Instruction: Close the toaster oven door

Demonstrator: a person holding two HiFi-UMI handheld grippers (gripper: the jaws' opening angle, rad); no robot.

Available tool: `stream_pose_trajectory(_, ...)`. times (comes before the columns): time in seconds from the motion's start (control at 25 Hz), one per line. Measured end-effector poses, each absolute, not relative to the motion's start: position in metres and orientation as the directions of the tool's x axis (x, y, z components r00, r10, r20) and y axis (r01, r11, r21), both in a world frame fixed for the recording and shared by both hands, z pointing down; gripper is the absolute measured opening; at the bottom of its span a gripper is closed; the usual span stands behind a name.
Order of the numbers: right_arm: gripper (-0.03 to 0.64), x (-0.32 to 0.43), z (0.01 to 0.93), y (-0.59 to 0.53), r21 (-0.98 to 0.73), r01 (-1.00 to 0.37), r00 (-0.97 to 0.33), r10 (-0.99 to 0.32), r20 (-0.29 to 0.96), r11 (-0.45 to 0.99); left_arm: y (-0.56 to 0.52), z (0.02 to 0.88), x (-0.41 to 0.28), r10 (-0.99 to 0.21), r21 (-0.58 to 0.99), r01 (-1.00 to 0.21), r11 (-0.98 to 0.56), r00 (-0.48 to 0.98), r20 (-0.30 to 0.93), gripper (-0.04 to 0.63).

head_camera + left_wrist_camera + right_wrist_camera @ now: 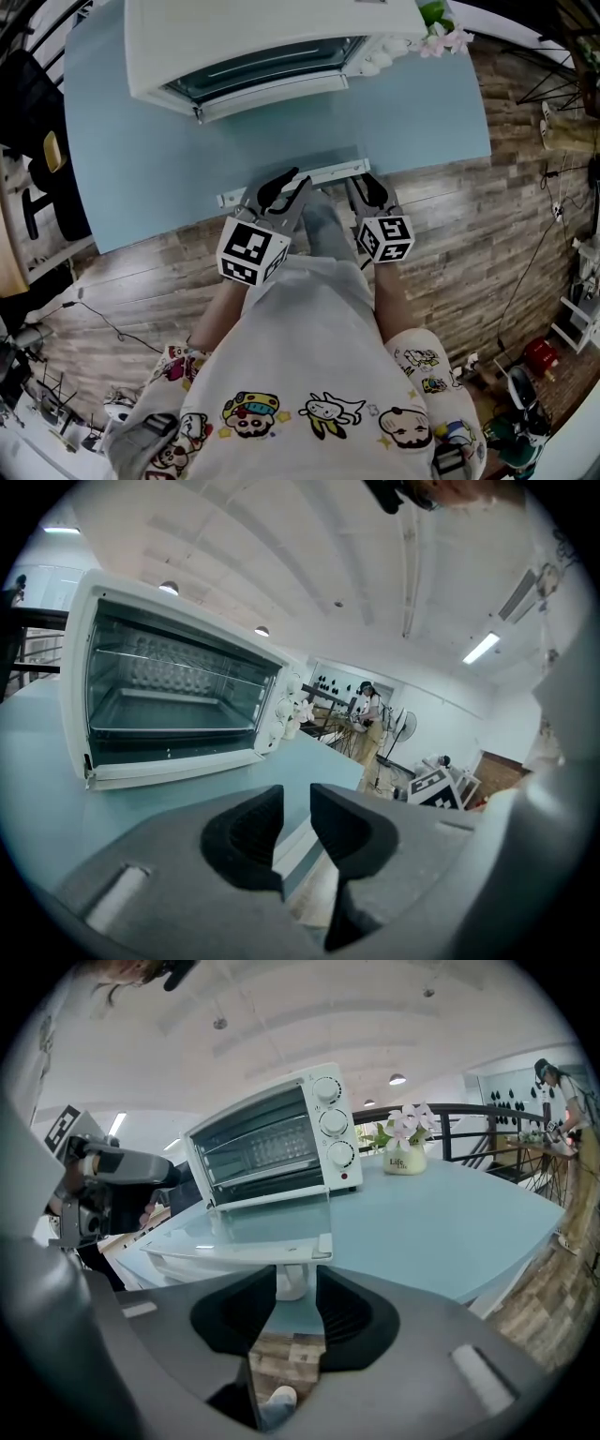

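The white toaster oven (272,37) stands at the far side of the pale blue table (141,169). Its glass door (244,1227) lies folded down flat toward me, with the white handle bar (291,184) near the table's front edge. My left gripper (286,187) sits over the middle of that bar, jaws a little apart and empty (295,803). My right gripper (366,187) is at the bar's right end. In the right gripper view its jaws (295,1288) stand open, and a white handle post (289,1279) sits between them with no pad pressing on it.
A pot of pink flowers (405,1143) stands to the right of the oven (272,1138). A black railing (487,1115) runs behind the table. Wooden floor (487,234) lies below the table's front edge. A person (366,714) stands far off in the room.
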State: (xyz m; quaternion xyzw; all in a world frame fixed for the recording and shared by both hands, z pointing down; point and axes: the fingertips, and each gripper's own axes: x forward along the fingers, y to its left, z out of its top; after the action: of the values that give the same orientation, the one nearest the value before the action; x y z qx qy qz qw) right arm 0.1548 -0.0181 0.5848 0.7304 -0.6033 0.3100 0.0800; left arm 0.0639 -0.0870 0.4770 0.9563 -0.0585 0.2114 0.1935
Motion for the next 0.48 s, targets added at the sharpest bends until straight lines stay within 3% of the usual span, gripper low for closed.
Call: stream_pose_trajectory(0.48, 0.097, 0.158, 0.583, -0.029, -0.205, -0.952, 0.085, -0.837, 0.541, -0.228, -0.095, 0.475, 0.063, -0.054, 0.344, -0.216, -0.914, 0.904, 0.425, 0.081)
